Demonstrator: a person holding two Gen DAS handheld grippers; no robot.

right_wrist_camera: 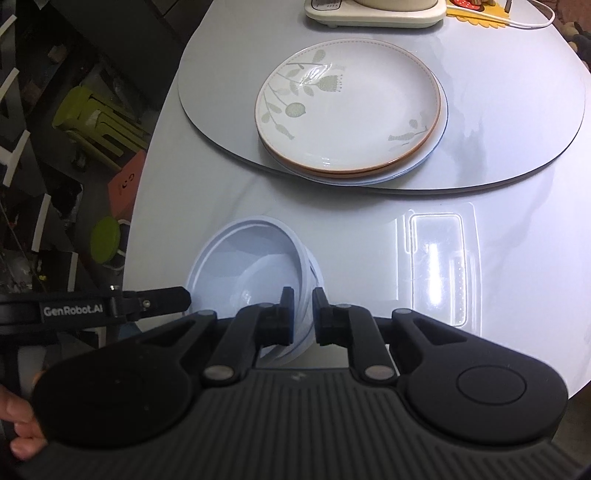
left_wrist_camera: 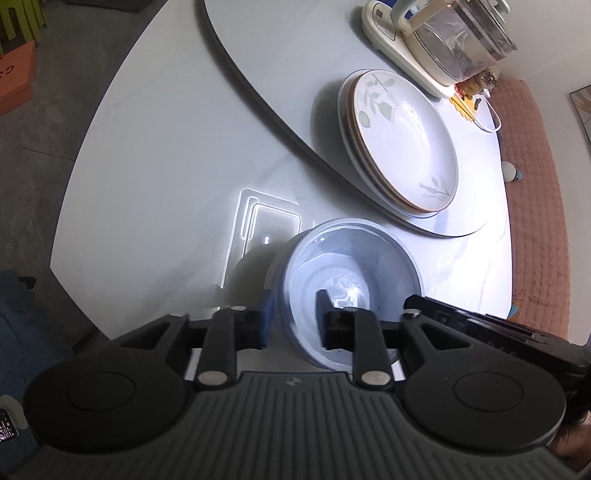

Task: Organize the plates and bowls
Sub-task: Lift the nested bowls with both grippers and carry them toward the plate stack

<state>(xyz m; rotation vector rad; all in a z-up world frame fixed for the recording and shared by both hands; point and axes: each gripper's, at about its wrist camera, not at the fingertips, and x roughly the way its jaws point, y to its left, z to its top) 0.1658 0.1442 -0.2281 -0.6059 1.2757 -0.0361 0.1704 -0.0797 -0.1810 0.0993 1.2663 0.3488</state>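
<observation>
Step in hand: a stack of white bowls is judged to be at the point of being set down on the near part of the white table, in front of the turntable

Left gripper: its jaws straddle the bowl rim, one finger outside and one inside; a gap is seen at the wall, so the grip is read as released

Right gripper: clenched on the opposite rim of the bowl stack, the wall pinched between its pads

Next move: the right jaws would have to be let go and both grippers lifted straight off the rim, so that the nested bowls are not tipped or dragged

Bowl stack: several rims are seen nested; the top bowl is empty

Plates: stacked on the near edge of the turntable, far from the bowls; a leaf-patterned plate lies on top, nothing on it

Clear plastic tray: lies flat just beside the bowls, apparently empty

Glass kettle: stands on its cream base at the far side; dark contents are seen inside, kind not clear

Risk: the bowl stack sits close to the near table edge
</observation>
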